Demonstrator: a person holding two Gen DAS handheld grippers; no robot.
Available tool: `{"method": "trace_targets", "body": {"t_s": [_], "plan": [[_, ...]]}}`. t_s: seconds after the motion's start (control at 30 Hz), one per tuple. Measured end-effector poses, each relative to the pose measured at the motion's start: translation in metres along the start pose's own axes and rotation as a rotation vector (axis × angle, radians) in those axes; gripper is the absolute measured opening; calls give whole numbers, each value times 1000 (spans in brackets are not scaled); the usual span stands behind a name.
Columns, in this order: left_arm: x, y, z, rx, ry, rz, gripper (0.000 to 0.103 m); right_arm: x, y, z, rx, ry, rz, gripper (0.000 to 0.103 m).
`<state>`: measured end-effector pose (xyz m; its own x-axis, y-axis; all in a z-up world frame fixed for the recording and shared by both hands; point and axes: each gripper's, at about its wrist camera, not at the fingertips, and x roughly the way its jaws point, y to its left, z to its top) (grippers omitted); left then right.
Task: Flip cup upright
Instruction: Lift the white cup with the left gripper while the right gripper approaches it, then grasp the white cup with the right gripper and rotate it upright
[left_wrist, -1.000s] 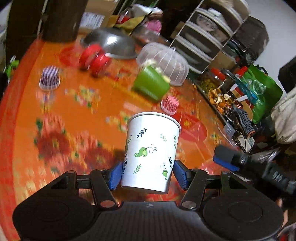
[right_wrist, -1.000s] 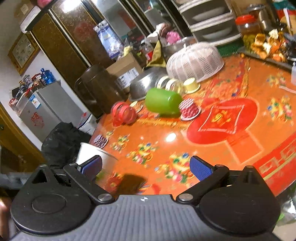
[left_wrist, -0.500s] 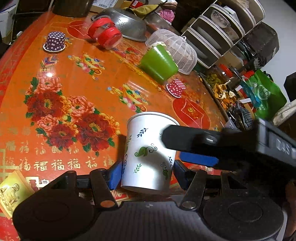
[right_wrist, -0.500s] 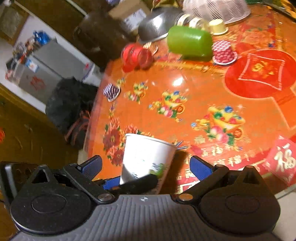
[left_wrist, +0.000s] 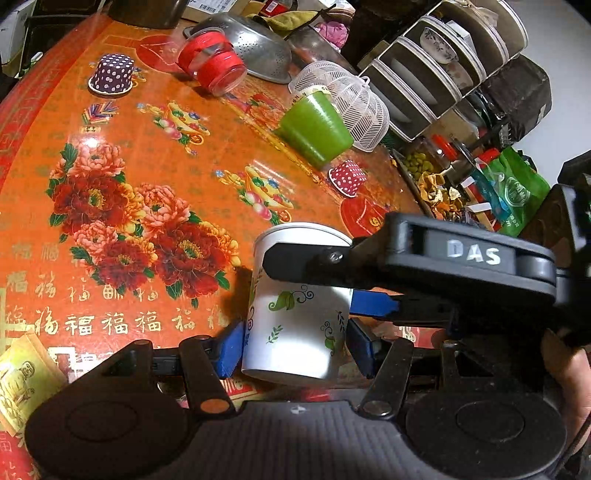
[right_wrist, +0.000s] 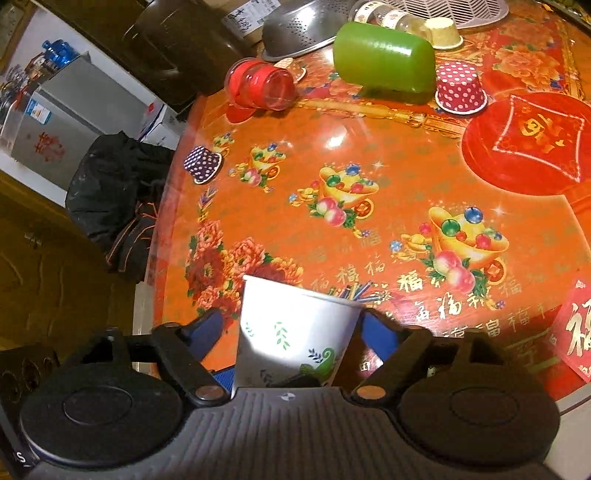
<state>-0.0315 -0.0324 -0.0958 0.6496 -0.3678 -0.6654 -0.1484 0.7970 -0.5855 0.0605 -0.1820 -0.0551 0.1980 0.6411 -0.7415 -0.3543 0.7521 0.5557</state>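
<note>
Cup (left_wrist: 299, 314), white w/ green leaf print, sits betw. the blue pads of my left gripper (left_wrist: 297, 347), held low near its base, rim up, just above the near edge of the orange table (left_wrist: 110, 229). Left pads press both sides, so that one's clamped on it. My right gripper (right_wrist: 295, 332) comes in from the side, higher up the wall near the rim; its fingers bracket the cup close on both sides, but I can't tell if they actually pinch it yet.

Why two grips: looks to me like a handover, or a steadying hold so the cup doesn't tip when set down. Low grip leaves the upper wall free for the other tool.

Cup already reads upright, so prob. what's left is placing it on the cloth.

Other stuff well away at the far side: green tumbler (right_wrist: 384, 55) on its side, red jar (right_wrist: 262, 85) also lying down, dotted paper cups (right_wrist: 460, 88) upside down.
</note>
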Motion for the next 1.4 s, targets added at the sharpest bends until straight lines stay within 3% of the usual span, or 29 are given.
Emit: {"method": "trace_targets", "body": {"t_s": [0.07, 0.43, 0.47, 0.5, 0.53, 0.6, 0.73, 0.87, 1.17, 1.27, 1.4], "plan": [[0, -1, 0, -2, 0, 0, 63, 2, -1, 1, -1, 5, -8, 71], [-1, -5, -2, 41, 15, 25, 62, 6, 5, 2, -26, -5, -17, 69], [-2, -6, -3, 64, 12, 35, 64, 6, 5, 2, -25, -7, -13, 69], [-4, -8, -4, 95, 8, 46, 72, 5, 5, 2, -25, -9, -7, 69], [-6, -8, -6, 110, 0, 47, 80, 5, 5, 2, -26, -10, -6, 69], [-14, -2, -11, 129, -25, 36, 85, 4, 4, 2, -28, -17, -1, 69], [-37, 17, -17, 108, -64, -10, 86, 4, 5, 0, -38, -20, 5, 69], [-62, 27, -16, 128, -169, -32, 86, 0, 9, -3, -74, -53, 11, 68], [-99, 33, -3, 197, -352, -50, 86, -36, 31, -32, -273, -333, -84, 68], [-102, 32, 1, 202, -368, -48, 86, -50, 40, -45, -354, -482, -154, 68], [-106, 40, 7, 185, -390, -34, 86, -60, 57, -72, -543, -748, -300, 68]]}}
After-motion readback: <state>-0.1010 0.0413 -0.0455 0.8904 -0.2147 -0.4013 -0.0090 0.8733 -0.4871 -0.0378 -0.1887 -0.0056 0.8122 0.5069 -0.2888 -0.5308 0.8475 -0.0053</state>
